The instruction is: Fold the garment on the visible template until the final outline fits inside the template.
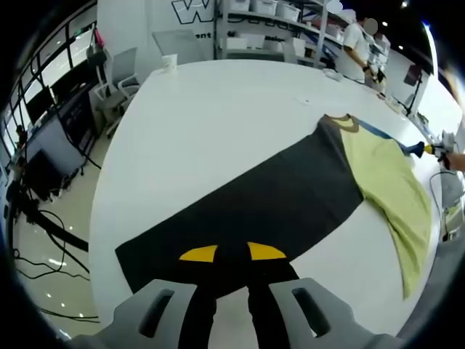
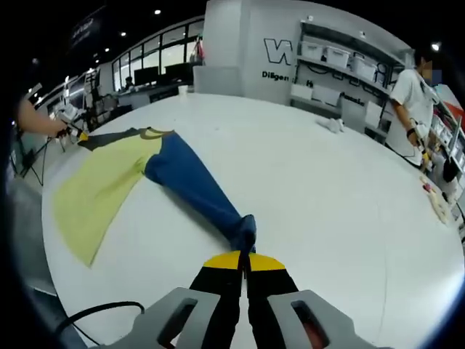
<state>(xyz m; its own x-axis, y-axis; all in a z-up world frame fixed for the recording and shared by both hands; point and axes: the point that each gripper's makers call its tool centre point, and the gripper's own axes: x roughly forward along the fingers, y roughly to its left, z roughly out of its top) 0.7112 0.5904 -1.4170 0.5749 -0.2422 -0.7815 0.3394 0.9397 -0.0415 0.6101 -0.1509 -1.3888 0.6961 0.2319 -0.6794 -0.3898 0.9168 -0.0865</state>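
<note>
A long-sleeved shirt lies spread on the white table (image 1: 218,123). Its body is yellow-green (image 1: 389,182) (image 2: 102,189), with a tan collar (image 1: 347,123). The dark grey sleeve (image 1: 269,196) runs up to my left gripper (image 1: 232,252), whose yellow-tipped jaws stand a little apart, shut on the dark cloth. The blue sleeve (image 2: 196,185) stretches to my right gripper (image 2: 243,262), shut on its cuff. In the right gripper view the left gripper (image 2: 78,135) holds the dark sleeve's (image 2: 109,137) end at far left. In the left gripper view the right gripper (image 1: 429,150) appears at far right.
A person in white (image 2: 410,94) stands by shelves at the table's far side. A white cup (image 1: 169,62) sits near the far edge, and small white items (image 2: 332,125) lie further along. A black cable (image 2: 87,316) hangs off the near edge. Office chairs (image 1: 120,80) stand beyond.
</note>
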